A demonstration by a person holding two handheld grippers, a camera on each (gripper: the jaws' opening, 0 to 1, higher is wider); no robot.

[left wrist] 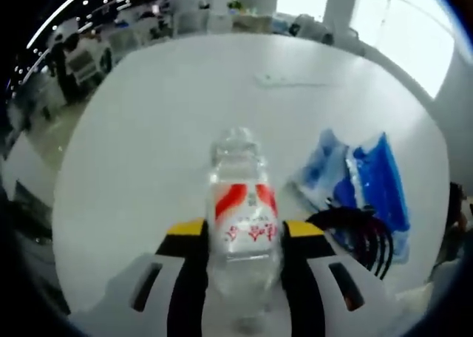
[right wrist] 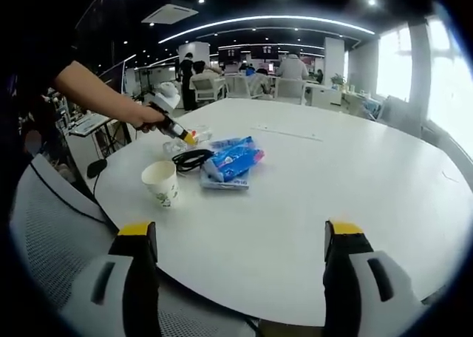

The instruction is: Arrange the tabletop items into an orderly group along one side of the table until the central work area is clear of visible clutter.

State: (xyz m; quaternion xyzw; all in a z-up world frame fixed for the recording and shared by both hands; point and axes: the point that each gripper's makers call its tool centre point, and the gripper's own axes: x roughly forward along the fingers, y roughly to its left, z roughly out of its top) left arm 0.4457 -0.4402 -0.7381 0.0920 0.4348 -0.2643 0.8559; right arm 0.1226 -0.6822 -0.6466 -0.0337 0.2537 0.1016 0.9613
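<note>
the bottle (left wrist: 242, 226) lies clamped between the left gripper (left wrist: 242, 237) jaws, long axis running away along them, near the table (right wrist: 332, 182) edge beside the cable (right wrist: 191, 158), blue packet (right wrist: 233, 160) and cup (right wrist: 161, 182); grouping looks partly done, bottle not yet released; the right gripper (right wrist: 240, 241) hangs wide open, empty

paper cup (right wrist: 161, 182), blue packets (right wrist: 233, 162), white table (right wrist: 332, 182)
</note>
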